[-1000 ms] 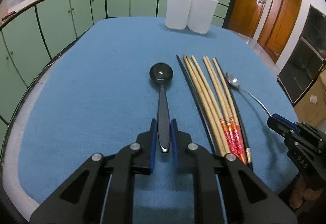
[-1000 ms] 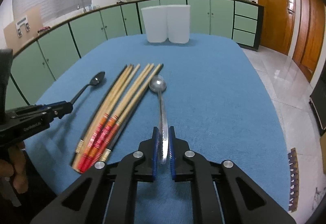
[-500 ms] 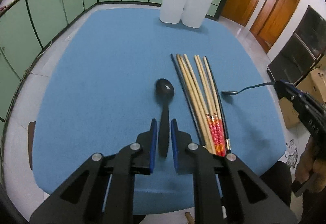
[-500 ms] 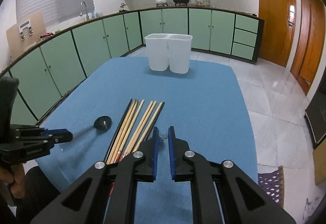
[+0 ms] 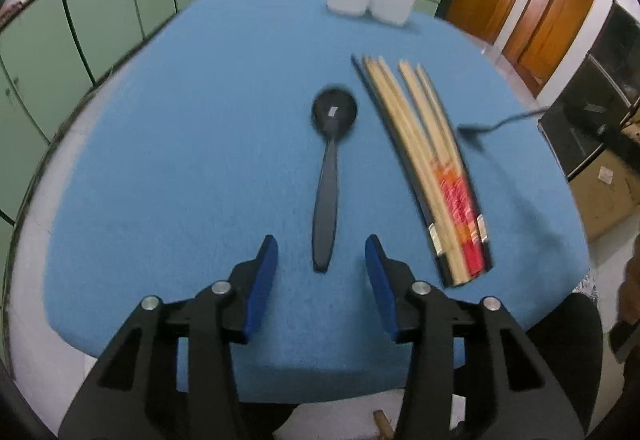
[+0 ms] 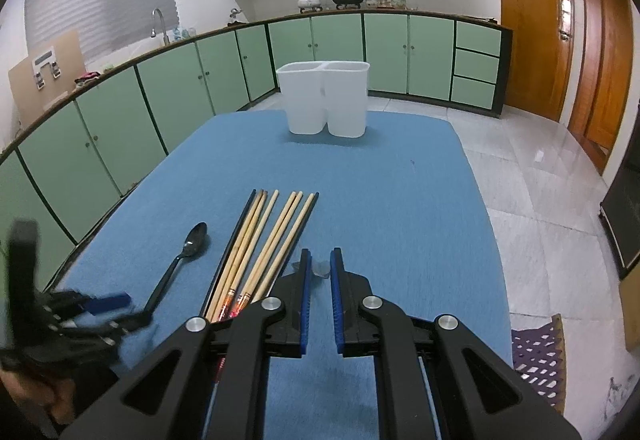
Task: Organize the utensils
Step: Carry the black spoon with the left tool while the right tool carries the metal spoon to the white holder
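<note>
The white plastic two-compartment holder (image 6: pixel 325 102) at the far end of the blue-covered worktop (image 6: pixel 400 200) looks empty. Nearer lie the wooden chopsticks (image 6: pixel 262 240). Left of them, the black spoon (image 5: pixel 330 176) lies between the left hand-held gripper's (image 5: pixel 320 272) opening jaws, untouched. The right hand-held gripper (image 6: pixel 320 274) clamps a steel spoon (image 5: pixel 496 124), lifted clear. The route to the holder looks open.

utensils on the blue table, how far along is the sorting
Nothing looks sorted yet; no utensil shows above the white holder. In hand: the right gripper holds the metal spoon. Left: the black spoon lies between the opening left gripper fingers, plus the chopsticks.
</note>
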A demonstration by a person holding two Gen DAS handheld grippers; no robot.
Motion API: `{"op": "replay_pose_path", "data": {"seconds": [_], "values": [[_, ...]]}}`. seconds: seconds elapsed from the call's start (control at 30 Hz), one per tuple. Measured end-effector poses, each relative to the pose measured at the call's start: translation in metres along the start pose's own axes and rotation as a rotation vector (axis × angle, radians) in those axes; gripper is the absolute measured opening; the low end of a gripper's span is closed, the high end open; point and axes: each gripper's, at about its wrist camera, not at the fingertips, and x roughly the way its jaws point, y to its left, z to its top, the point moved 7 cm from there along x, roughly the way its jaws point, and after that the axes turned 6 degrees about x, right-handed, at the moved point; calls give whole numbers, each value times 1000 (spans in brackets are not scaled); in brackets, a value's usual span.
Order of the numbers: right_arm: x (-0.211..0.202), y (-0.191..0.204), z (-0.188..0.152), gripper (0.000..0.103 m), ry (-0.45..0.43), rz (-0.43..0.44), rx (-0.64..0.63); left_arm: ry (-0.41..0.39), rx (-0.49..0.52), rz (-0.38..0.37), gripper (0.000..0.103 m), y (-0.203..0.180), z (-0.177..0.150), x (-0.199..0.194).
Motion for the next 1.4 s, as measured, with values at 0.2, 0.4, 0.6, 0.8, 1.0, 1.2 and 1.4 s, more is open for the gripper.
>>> {"op": "replay_pose_path", "data": {"seconds": [0.2, 0.4, 0.6, 0.8, 1.0, 1.2, 1.4], "values": [[2, -2, 2, 10, -2, 3, 11, -30, 48, 32, 11, -8, 4, 3], [2, -1, 1, 10, -8, 2, 9, -43, 24, 4, 11, -9, 16, -19], [0, 1, 3, 9, -15, 0, 1, -137, 40, -11, 11, -7, 50, -63], [0, 4, 10, 9, -18, -5, -11, -183, 65, -14, 11, -4, 84, -78], [-7, 7, 21, 8, -24, -17, -39, -193, 85, -33, 11, 2, 111, -85], [-15, 9, 39, 8, -19, -17, -55, -216, 111, -57, 11, 5, 138, -98], [-23, 14, 97, 8, -31, -10, -84, -271, 151, -74, 11, 1, 202, -119]]}}
